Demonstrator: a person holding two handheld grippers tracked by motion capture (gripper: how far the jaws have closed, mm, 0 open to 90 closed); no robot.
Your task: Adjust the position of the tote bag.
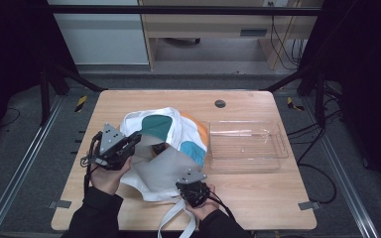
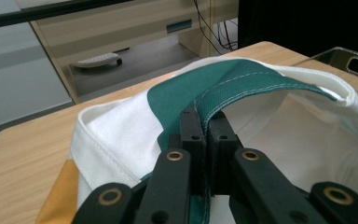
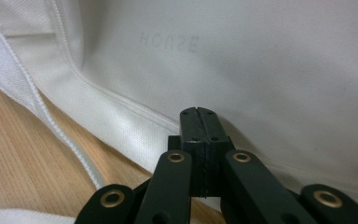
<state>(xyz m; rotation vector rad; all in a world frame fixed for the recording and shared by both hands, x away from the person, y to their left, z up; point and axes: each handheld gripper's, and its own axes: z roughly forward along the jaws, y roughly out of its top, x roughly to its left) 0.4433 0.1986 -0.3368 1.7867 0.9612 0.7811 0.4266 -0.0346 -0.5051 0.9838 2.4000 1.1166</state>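
My left claw [image 2: 204, 122] is clamped on the green rim of the canvas tote bag [image 1: 166, 148], lifting that edge so the mouth gapes. My right claw [image 3: 199, 114], its jaws pressed together, pinches the bag's white hem at about five o'clock. The bag lies mid-table [image 1: 258, 193], with a clear plastic tray [image 1: 248, 146] just beside it at three o'clock.

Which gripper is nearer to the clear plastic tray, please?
Right. The right gripper sits just off the tray's near-left corner; the left gripper is across the tote bag.
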